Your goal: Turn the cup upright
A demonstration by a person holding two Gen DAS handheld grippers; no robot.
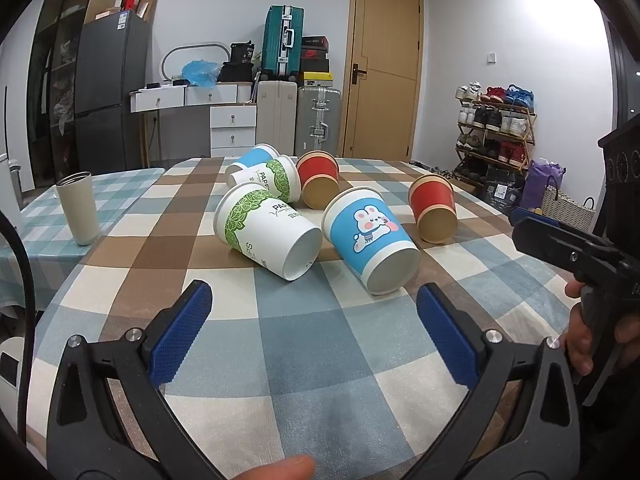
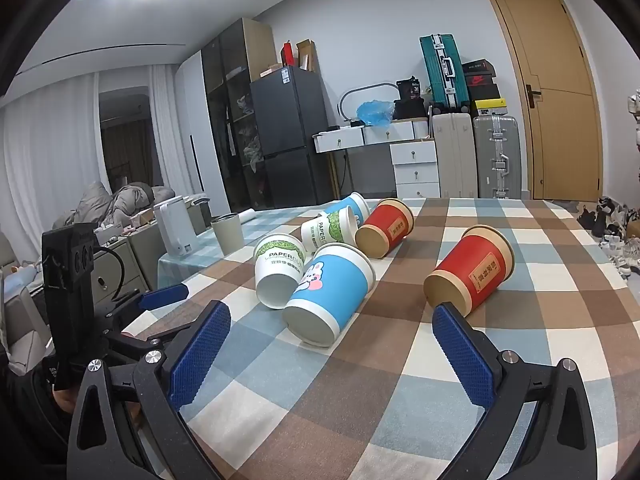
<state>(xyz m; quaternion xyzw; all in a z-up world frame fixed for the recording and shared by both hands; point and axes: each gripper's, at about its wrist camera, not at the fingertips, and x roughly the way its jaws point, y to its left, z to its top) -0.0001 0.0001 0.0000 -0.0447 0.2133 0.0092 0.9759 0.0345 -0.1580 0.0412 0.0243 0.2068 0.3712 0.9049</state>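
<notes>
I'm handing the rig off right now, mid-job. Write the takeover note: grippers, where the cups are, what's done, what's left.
Left gripper: open, empty, above the checked tablecloth, short of the cups.
Right gripper: open, empty, likewise.
Cups: six paper cups, all on their sides. Near: bunny cup, leaf-print cup, and a red cup apart on the right. Behind: second red cup, second leaf-print cup, second blue cup.
The beige tumbler stands upright; leave it.
Done: no cup upright.
Left: flip all six.
</notes>
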